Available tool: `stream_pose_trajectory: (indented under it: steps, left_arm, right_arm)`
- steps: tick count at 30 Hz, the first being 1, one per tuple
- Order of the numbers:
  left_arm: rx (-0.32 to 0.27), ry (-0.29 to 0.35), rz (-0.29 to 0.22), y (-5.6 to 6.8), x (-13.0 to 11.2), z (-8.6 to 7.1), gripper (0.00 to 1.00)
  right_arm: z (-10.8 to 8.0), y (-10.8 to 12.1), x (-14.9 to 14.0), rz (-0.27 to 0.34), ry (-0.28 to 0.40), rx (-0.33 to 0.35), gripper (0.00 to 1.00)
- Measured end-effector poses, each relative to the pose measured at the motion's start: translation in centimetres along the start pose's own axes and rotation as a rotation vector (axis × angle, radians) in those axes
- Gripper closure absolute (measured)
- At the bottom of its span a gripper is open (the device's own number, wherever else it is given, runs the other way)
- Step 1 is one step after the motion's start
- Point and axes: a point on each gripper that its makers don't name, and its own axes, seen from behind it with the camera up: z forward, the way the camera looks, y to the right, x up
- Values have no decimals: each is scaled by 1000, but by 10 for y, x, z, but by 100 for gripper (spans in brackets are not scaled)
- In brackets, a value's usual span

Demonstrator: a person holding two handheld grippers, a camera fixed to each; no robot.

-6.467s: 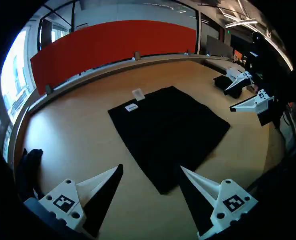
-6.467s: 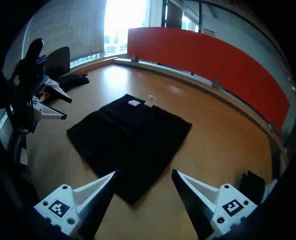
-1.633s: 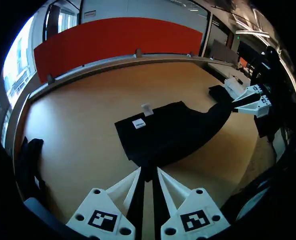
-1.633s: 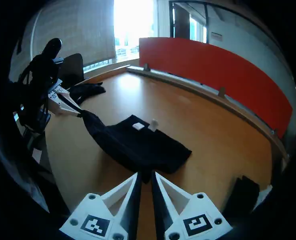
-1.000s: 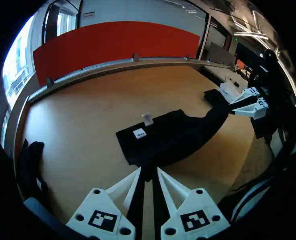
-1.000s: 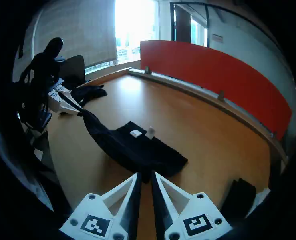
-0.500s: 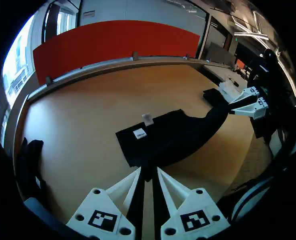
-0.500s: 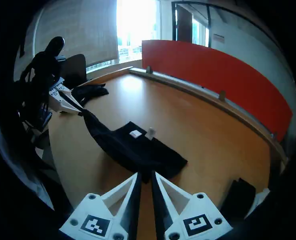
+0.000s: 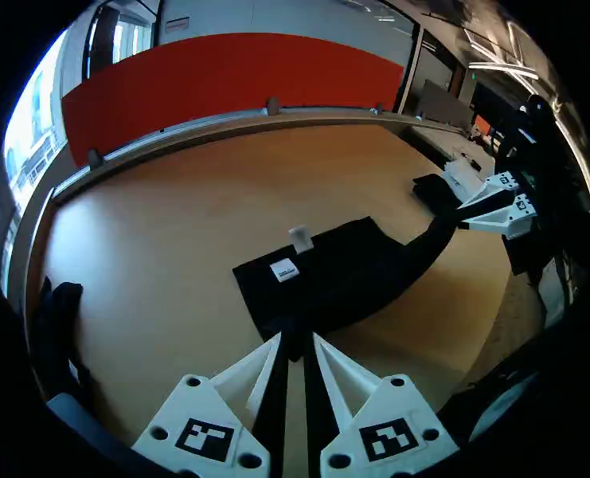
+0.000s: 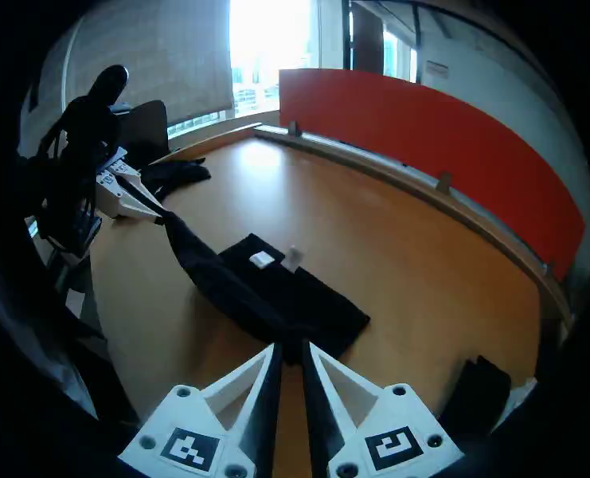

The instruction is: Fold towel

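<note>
A black towel (image 9: 342,267) is being held partly off a wooden table (image 9: 159,239) by two hand-held grippers, one at each of its near corners. In the left gripper view, the left gripper (image 9: 297,341) is being shown with its white fingers pressed together on a corner of the cloth just ahead of its tips. From there the raised edge is being stretched forward and to the right, toward the other gripper, well apart. In the right gripper view, the right gripper (image 10: 291,346) is likewise being shown pinching a corner directly in front of its tips, and the lifted edge is being drawn forward and to the left as a sagging band. The rest of the towel is being left flat on the table beyond both sets of fingertips, with a white label (image 9: 285,271) lying on it and a small white tag (image 9: 300,237) standing at its far edge. The corners are probably being gripped and raised together so that the near edge can be carried over the flat half in one even fold. The wide spacing is likely being used to hold that edge straight. A red partition (image 9: 231,80) is being seen beyond the table.
</note>
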Motion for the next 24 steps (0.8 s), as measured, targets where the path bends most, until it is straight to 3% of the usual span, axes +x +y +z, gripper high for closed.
stream_pose_trajectory:
  steps: [15, 24]
  left_arm:
    - [27, -39, -24, -25, 7, 52, 88]
    - [27, -62, -17, -31, 3, 72, 88]
  right_arm:
    - [45, 37, -5, 24, -50, -23, 83]
    - [61, 48, -16, 52, -79, -18, 83]
